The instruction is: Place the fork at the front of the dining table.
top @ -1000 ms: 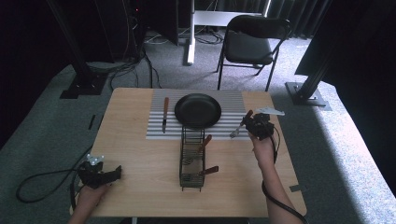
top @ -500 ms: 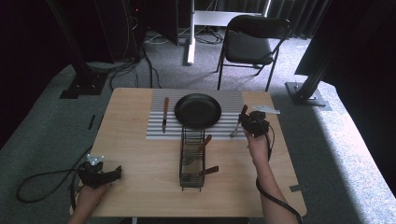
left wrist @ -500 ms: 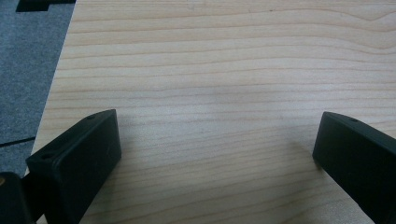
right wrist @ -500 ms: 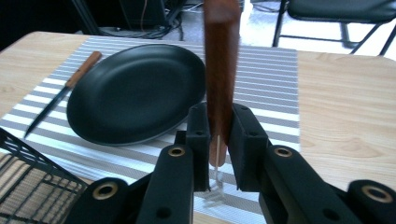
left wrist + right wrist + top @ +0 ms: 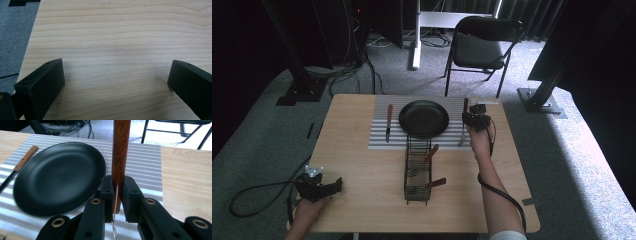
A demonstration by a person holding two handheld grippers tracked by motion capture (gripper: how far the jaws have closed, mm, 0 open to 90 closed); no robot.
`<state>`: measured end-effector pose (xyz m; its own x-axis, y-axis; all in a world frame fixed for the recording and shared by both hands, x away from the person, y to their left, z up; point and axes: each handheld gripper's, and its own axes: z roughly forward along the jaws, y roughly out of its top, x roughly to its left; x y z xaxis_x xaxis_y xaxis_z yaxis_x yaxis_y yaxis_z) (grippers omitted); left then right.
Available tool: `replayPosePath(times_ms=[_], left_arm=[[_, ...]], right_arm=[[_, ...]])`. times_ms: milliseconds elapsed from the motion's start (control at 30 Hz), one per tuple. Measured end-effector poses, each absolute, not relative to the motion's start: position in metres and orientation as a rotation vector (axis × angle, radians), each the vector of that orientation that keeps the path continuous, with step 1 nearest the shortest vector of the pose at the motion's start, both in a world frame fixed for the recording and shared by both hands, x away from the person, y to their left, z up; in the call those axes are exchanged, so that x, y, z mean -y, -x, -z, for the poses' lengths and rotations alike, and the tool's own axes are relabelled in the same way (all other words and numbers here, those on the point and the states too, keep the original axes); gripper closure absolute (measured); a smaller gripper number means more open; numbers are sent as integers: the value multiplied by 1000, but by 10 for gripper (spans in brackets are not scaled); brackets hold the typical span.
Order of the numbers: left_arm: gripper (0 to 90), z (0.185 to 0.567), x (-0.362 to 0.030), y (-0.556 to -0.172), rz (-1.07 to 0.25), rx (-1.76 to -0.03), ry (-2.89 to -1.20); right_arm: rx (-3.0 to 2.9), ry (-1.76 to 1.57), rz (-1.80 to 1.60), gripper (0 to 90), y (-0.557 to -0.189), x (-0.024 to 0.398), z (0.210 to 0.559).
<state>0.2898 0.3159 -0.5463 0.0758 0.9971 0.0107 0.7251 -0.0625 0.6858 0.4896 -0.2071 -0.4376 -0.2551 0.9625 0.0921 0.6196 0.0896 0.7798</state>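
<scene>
My right gripper (image 5: 474,120) (image 5: 117,195) is shut on a wooden-handled utensil (image 5: 462,131) (image 5: 120,157), gripping low on the brown handle. Its handle points away from me and its metal end runs back under the jaws. The utensil hangs over the striped placemat (image 5: 382,140) (image 5: 147,162), just right of the black plate (image 5: 424,118) (image 5: 57,175). A wooden-handled knife (image 5: 388,122) (image 5: 22,162) lies on the mat left of the plate. My left gripper (image 5: 319,187) (image 5: 115,82) rests open at the table's near left corner, with bare wood between its fingers.
A black wire caddy (image 5: 418,170) stands in the table's middle, in front of the plate, with wooden-handled utensils inside. A folding chair (image 5: 482,47) stands beyond the far edge. Cables trail off the table (image 5: 362,210) at the near left and near right.
The right gripper has carried the utensil left and away from me, closer to the plate, and turned it from slanted to nearly straight. The left gripper has stayed put.
</scene>
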Motion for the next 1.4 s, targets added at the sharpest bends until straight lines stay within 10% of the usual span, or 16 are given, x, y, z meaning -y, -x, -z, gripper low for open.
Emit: replayPosePath(times_ms=[733, 1400], left_arm=[[7, 546, -316, -290, -687, -1702, -1840], [8, 546, -316, -290, -687, -1701, -1842]], right_arm=[[-2047, -1826, -702, 804, -599, 177, 499], [-2036, -1820, -911, 614, -557, 185, 467]])
